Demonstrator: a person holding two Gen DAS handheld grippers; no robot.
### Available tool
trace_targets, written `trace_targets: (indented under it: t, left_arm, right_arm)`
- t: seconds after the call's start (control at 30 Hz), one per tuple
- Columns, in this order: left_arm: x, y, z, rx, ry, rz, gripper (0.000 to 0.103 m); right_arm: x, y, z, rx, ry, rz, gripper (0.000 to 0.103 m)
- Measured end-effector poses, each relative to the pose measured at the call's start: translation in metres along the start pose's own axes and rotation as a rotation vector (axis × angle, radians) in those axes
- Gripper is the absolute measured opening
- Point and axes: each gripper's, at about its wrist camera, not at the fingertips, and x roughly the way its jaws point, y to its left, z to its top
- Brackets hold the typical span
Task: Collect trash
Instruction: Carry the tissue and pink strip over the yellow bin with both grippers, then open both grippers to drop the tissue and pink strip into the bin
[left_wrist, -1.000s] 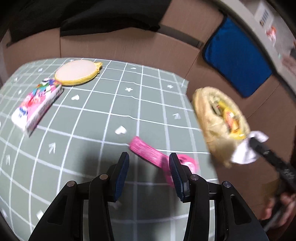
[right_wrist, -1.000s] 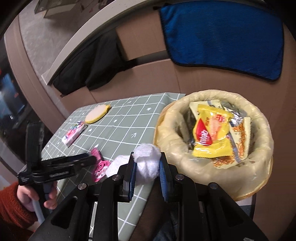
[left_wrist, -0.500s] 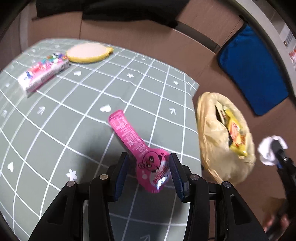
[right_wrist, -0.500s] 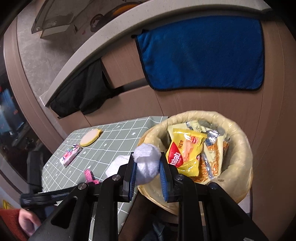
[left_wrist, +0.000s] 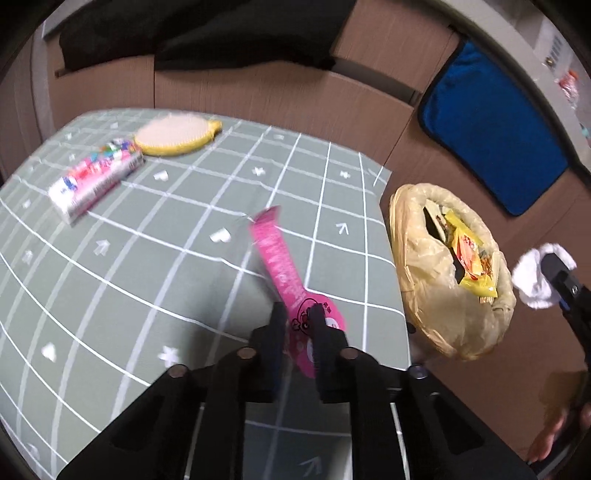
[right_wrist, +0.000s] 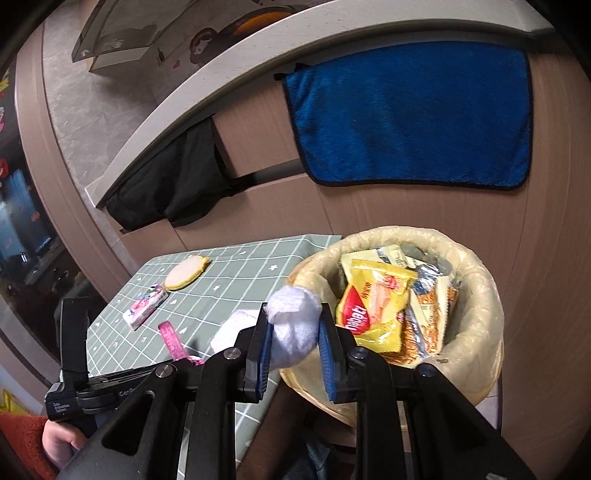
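The pink wrapper (left_wrist: 286, 280) is long and flat, and its round end is pinched tight between the jaws of the left gripper (left_wrist: 298, 314). The rest of it sticks out ahead of the jaws, over the green checked cloth on the counter (left_wrist: 147, 280). Far ahead of these jaws and to their left lie a pink and white packet (left_wrist: 96, 177) and a round yellow pad (left_wrist: 177, 133), just beside each other. To the right of the jaws, past the counter's edge, stands the trash bin (left_wrist: 439, 306) with a pale yellow bag in it. The right gripper (right_wrist: 294, 330) has its jaws clamped on a white tissue ball (right_wrist: 295, 325), and some of the tissue pokes out on the left side. This ball is held up near the front rim of the bin (right_wrist: 484, 295), a little to its left. Just past these jaws, inside the bin, sit a yellow snack bag (right_wrist: 373, 306) and other wrappers. Far behind the bin a blue towel (right_wrist: 410, 114) hangs on the brown wall. A black cloth (right_wrist: 173, 184) hangs to the left of it. A hand (right_wrist: 59, 439) in a red sleeve holds the left gripper's handle, low on the left of the right jaws.
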Motion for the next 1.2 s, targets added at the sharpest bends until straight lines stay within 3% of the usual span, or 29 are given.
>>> trace_targets:
  t: [0.33, 0.53, 0.73, 0.93, 1.2]
  left_arm:
    - [-0.048, 0.036, 0.009, 0.019, -0.116, -0.038, 0.006]
    - [-0.094, 0.017, 0.036, 0.112, -0.264, -0.065, 0.006]
    - [-0.116, -0.026, 0.067, 0.203, -0.334, -0.156, 0.006]
    - [-0.097, -0.078, 0.090, 0.266, -0.302, -0.267, 0.006]
    - [-0.036, -0.130, 0.089, 0.323, -0.159, -0.346, 0.006]
  right_arm:
    - [0.002, 0.041, 0.010, -0.073, 0.007, 0.053, 0.022]
    - [-0.002, 0.062, 0.022, -0.130, -0.015, 0.063, 0.022]
    - [-0.024, 0.067, 0.049, -0.197, -0.092, 0.012, 0.022]
    - [-0.045, 0.040, 0.068, -0.203, -0.139, -0.087, 0.022]
    - [-0.047, -0.012, 0.068, -0.154, -0.121, -0.192, 0.022]
